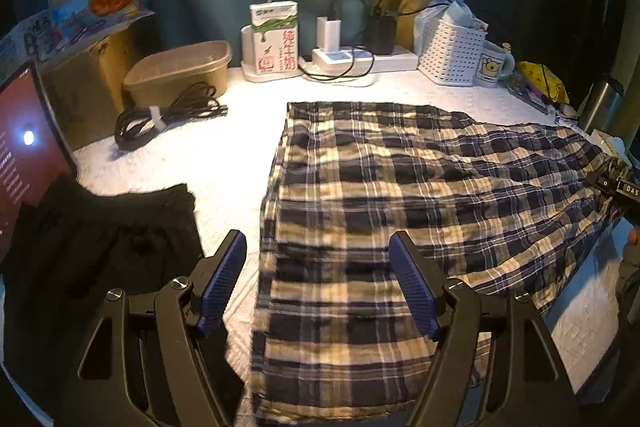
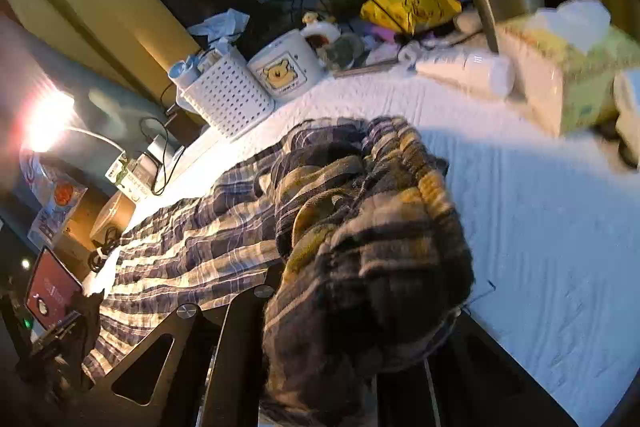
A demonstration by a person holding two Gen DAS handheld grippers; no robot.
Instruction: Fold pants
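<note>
Plaid pants point(image 1: 400, 179) lie flat across the white table cover point(image 1: 224, 163), hem end nearest me in the left wrist view. My left gripper point(image 1: 318, 239) hovers open over that hem end, blue pads point(image 1: 222, 283) wide apart and nothing pressed between them. My right gripper point(image 1: 618, 187) shows at the far right edge, at the waistband. In the right wrist view the gathered waistband point(image 2: 400, 167) is bunched and lifted over that gripper, hiding its fingertips; the cloth looks pinched in the jaws. The rest of the pants point(image 2: 200, 239) trails away to the left.
A black garment point(image 1: 100, 239) lies left of the pants beside a lit tablet point(image 1: 24, 155). Along the back stand a cable bundle point(image 1: 160, 119), brown container point(image 1: 180, 67), milk carton point(image 1: 274, 39), power strip point(image 1: 360, 59), white basket point(image 1: 452, 55) and mug point(image 1: 490, 67). A tissue box point(image 2: 568, 75) sits right.
</note>
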